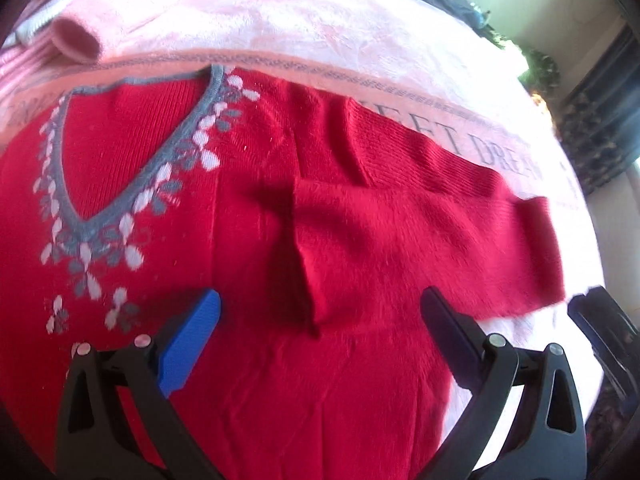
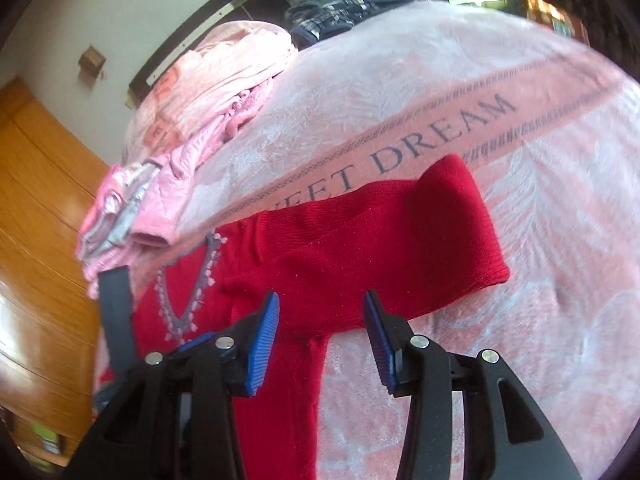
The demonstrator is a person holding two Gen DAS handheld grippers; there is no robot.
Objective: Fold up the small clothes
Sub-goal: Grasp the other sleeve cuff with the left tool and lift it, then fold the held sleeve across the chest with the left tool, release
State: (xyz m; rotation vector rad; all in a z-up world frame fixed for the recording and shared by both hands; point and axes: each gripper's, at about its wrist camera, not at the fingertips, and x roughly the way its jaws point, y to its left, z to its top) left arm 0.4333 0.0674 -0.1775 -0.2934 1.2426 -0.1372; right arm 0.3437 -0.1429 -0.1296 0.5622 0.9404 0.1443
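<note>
1. Blur softens the left wrist view: the knit of the red sweater (image 1: 248, 208) smears toward the right, and its hem runs out of the bottom of the picture behind the gripper frame.
2. The band of lettering on the pink blanket (image 2: 540, 240) is partly covered by the sweater; only "EET DREAM" reads in the right wrist view.
3. A dark object (image 1: 604, 320) at the right edge of the left wrist view is too blurred to identify for certain.
4. The red sweater lies flat, front up, on the blanket, its grey V-neck trim (image 1: 120, 196) with white flower pattern toward the far side of the bed.
5. One sleeve (image 2: 400, 248) is stretched out sideways across the blanket, its cuff lying just below the lettering band.
6. A pile of pink clothes (image 2: 192, 128) sits at the far left edge of the bed; dark checked fabric (image 2: 332, 12) lies at the far edge.
7. The left gripper (image 1: 320, 304) is spread wide, fingers above the sweater body on either side of a fold at the armpit, gripping nothing.
8. The right gripper (image 2: 320, 312) is moderately parted, empty, poised over the sleeve's lower edge; whether the tips touch the cloth cannot be told.
</note>
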